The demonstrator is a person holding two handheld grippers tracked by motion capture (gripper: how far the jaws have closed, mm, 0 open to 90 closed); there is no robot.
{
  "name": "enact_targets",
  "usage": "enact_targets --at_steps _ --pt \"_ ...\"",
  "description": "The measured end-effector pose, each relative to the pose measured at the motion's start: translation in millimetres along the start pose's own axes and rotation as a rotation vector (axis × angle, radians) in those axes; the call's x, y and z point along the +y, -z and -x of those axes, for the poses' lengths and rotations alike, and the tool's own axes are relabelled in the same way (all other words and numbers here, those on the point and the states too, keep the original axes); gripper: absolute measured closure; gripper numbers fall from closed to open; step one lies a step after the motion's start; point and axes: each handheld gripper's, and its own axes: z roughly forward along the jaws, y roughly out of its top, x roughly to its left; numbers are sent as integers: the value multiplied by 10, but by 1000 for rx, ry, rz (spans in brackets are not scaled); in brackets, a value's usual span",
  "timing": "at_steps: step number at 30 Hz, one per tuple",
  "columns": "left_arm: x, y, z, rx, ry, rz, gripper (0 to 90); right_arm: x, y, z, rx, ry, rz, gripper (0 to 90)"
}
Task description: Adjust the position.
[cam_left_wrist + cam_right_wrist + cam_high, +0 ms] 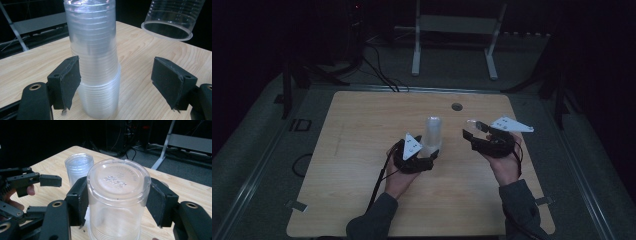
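the right hand-held gripper clamps a single clear plastic cup, upside down, just off the stack of cups standing between the left hand-held gripper's wide-open jaws on the counter. looks mid-unstacking; next, set it down clear.

High view is badly underexposed: room black from 9 through 12 to 3 o'clock, my table dim tan. Both gripper views are brighter, evenly lit, shadows soft. Glare on the cup stack; my near jaws slightly soft.
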Motion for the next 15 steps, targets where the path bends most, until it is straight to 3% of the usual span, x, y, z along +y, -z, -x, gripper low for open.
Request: enact_targets --at_steps 15 --pt "47 8 69 -21 -19 7 231 -142 -12 -19 8 -24 -11 396"
